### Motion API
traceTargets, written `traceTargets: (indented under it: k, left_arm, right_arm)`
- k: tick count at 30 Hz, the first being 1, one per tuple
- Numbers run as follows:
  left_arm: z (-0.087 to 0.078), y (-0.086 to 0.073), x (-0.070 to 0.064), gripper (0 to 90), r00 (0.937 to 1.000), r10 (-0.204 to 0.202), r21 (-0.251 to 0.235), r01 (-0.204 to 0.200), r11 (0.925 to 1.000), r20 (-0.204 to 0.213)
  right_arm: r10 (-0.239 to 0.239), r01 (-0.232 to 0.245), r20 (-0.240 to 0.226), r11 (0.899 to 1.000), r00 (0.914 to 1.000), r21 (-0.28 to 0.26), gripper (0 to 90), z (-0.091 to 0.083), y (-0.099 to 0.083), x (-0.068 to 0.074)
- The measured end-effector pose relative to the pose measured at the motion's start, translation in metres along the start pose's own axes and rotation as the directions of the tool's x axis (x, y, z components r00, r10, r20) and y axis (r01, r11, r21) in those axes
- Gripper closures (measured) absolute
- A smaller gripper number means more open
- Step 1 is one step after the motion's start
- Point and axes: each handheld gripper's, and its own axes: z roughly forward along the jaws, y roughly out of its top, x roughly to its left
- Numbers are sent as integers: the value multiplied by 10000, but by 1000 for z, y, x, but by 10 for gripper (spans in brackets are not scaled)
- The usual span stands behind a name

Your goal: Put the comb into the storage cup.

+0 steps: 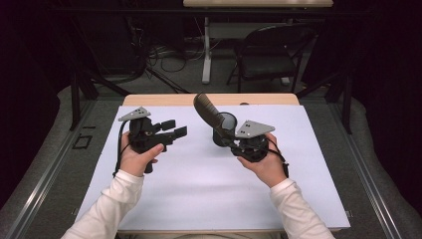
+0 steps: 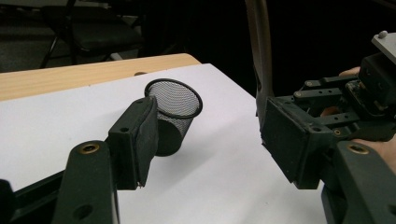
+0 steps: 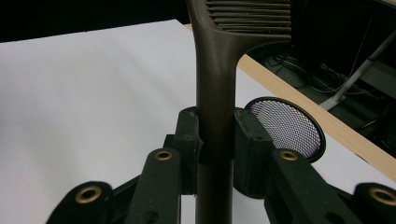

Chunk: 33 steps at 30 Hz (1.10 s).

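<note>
We are seeing the right gripper [image 3: 215,140] clamping the handle of a brown slotted spatula [image 3: 219,70], its head rising up and away from the jaws. A black mesh cup [image 1: 222,128] is standing on the white table [image 1: 199,174] just beyond that gripper. The left gripper [image 1: 175,128] is hovering apart, jaws spread wide, gripping nothing.
</note>
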Motion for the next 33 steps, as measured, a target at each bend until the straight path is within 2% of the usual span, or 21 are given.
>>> traceTargets:
  k: [2,10,22,29,33]
  left_arm:
    - [2,1,-1,358,9999,128,29,-128,9999,-5]
    - [8,6,-6,358,9999,146,136,-147,9998,88]
    - [17,9,-8,397,9993,-136,-54,138,9999,351]
    - [23,11,-9,432,9962,-566,-45,570,9984,664]
    - [26,11,-9,469,9964,-520,64,517,9986,672]
  right_arm:
    - [-17,17,-11,10000,10000,9,728,0,0,0]
    - [-7,7,-59,10000,10000,9,728,2,0,2]
    - [-35,35,-158,10000,9999,-16,728,3,0,5]
    - [-14,13,-211,10000,9998,-29,728,4,0,6]
    - [-65,64,-244,10000,9997,-29,728,5,1,8]
